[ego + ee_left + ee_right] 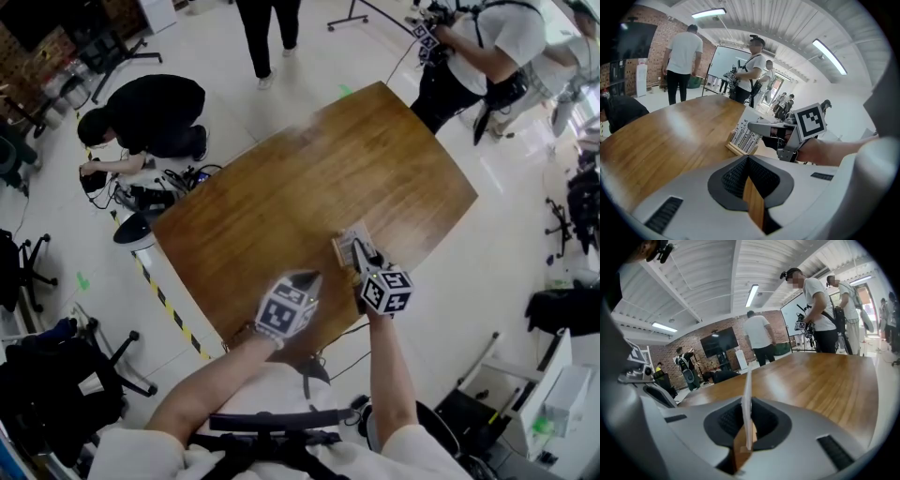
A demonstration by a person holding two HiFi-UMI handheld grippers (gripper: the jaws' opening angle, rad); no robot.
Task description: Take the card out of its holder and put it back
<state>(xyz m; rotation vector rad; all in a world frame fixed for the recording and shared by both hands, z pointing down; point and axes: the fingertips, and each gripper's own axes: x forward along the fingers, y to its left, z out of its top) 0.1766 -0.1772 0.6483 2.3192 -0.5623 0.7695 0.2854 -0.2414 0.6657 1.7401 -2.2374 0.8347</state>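
On the wooden table (281, 197) a white card (744, 131) printed with black bars stands with its lower edge in a small wooden holder (733, 149). My right gripper (757, 127) is shut on the card's upper right part. In the right gripper view the card (747, 394) runs edge-on between the jaws, with the holder (739, 453) beneath. From the head view, the card (349, 246) sits near the table's front edge, with my right gripper (359, 255) on it. My left gripper (311, 277) hovers just left of it, shut and holding nothing.
A person in black (141, 117) crouches on the floor at the table's far left beside cables (155, 195). Other people (478, 47) stand beyond the far right corner. Yellow-black tape (169, 305) runs along the floor on the left.
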